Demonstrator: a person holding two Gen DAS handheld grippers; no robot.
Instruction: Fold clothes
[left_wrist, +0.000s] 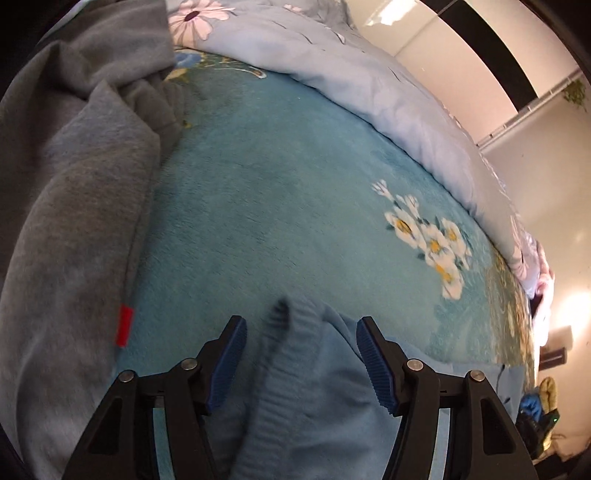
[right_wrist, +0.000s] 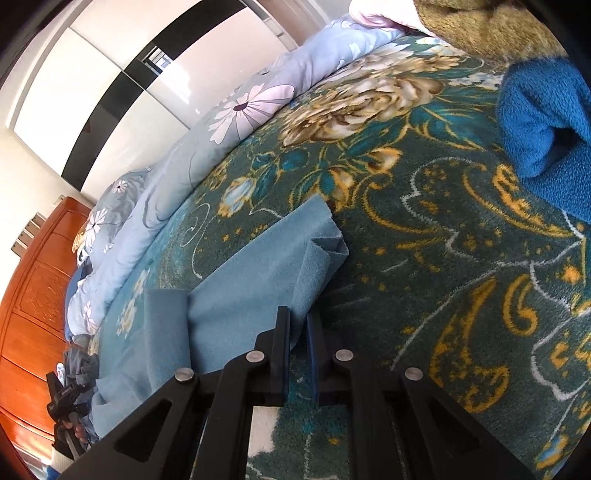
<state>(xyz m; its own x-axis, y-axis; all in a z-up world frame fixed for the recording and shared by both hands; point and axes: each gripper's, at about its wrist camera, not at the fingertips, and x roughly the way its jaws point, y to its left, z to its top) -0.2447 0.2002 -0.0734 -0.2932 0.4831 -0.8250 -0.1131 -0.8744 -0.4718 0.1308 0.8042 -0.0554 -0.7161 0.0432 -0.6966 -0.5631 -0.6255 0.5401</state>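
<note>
A light blue garment lies on the teal floral blanket. In the left wrist view its ribbed cuff end (left_wrist: 295, 354) lies between the fingers of my left gripper (left_wrist: 301, 328), which is open around it. In the right wrist view the garment's folded body (right_wrist: 258, 273) stretches away from my right gripper (right_wrist: 298, 321), which is shut on the garment's near edge. The left gripper also shows far off in the right wrist view (right_wrist: 64, 402).
A grey sweatshirt with a red tag (left_wrist: 74, 192) lies at the left. A pale floral duvet (left_wrist: 369, 85) runs along the bed's far side. A dark blue towel (right_wrist: 546, 125) and a brown fuzzy item (right_wrist: 491, 26) lie at the right. A wooden headboard (right_wrist: 33, 295) stands behind.
</note>
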